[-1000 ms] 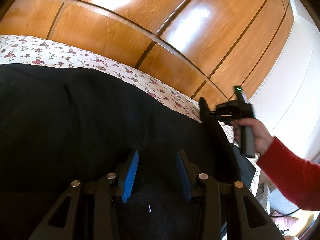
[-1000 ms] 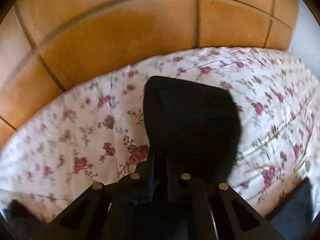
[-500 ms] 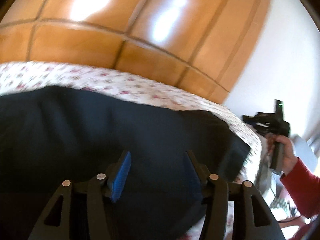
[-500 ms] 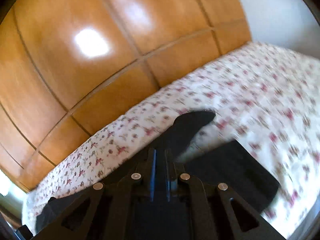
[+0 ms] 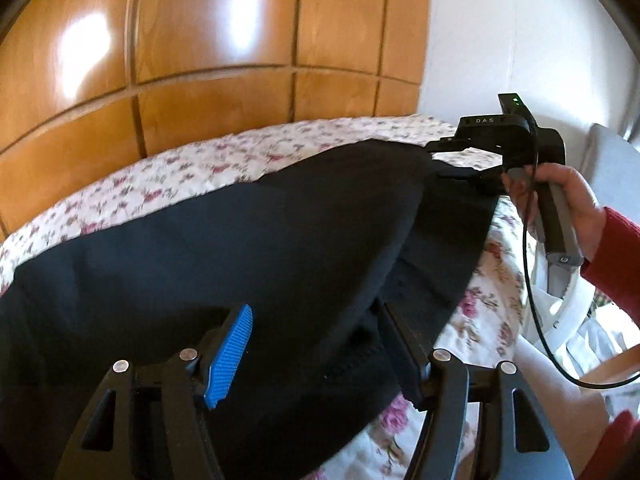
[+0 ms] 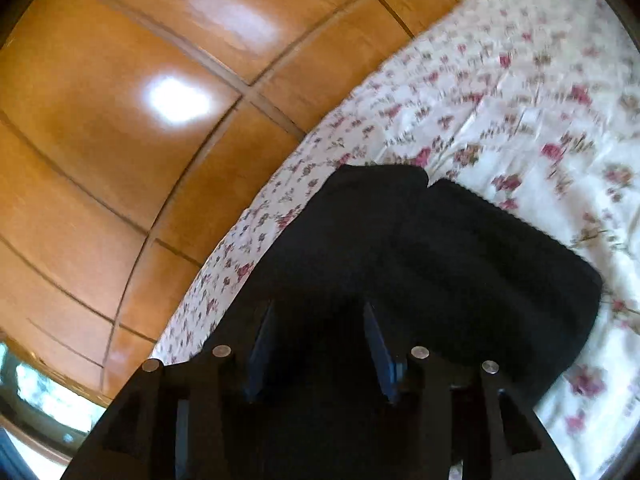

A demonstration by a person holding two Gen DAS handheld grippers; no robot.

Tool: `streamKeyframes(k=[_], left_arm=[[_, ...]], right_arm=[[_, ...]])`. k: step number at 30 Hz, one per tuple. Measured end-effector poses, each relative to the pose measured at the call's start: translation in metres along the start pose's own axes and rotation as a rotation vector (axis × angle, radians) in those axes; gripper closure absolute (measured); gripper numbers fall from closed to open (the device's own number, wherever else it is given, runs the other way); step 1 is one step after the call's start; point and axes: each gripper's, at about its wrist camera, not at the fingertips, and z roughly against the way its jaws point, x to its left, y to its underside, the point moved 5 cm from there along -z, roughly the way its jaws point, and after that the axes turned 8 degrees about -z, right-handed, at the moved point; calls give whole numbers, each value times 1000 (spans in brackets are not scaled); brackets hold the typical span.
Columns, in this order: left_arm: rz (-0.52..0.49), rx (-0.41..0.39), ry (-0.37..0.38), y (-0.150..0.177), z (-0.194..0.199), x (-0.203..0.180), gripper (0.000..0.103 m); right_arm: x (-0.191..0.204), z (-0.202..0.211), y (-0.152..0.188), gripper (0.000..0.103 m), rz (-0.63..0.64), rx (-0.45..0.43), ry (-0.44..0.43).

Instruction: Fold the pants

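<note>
The black pants (image 5: 240,248) lie folded over on the floral bedsheet (image 5: 168,184). My left gripper (image 5: 316,320) is open, its blue-padded fingers spread over the near edge of the cloth, nothing pinched. In the right wrist view the pants (image 6: 440,264) show as two stacked layers. My right gripper (image 6: 320,320) is open just above the cloth, holding nothing. It also shows in the left wrist view (image 5: 452,160), held by a hand in a red sleeve at the far end of the pants.
A glossy wooden wardrobe (image 5: 200,60) runs along the far side of the bed. A white wall (image 5: 520,40) stands to the right. A grey object (image 5: 612,160) and white items (image 5: 568,320) lie off the bed's right edge.
My right gripper has opened and let go of the pants end it carried over. My left gripper has swung right along the pants and stays open.
</note>
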Motion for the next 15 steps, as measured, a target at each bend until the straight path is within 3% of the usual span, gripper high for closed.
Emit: streamKeyframes(k=[7, 10, 13, 15], left_arm=[[-15, 19, -19, -1, -6, -4, 64], [-21, 19, -31, -5, -6, -6, 81], [-18, -12, -58, -12, 4, -7, 93], [6, -60, -47, -19, 18, -6, 93]], right_arm=[[-9, -28, -27, 70, -113, -7, 28], [-9, -33, -35, 92, -110, -12, 55], [-3, -25, -43, 95, -82, -38, 51], [5, -5, -44, 95, -71, -74, 8]])
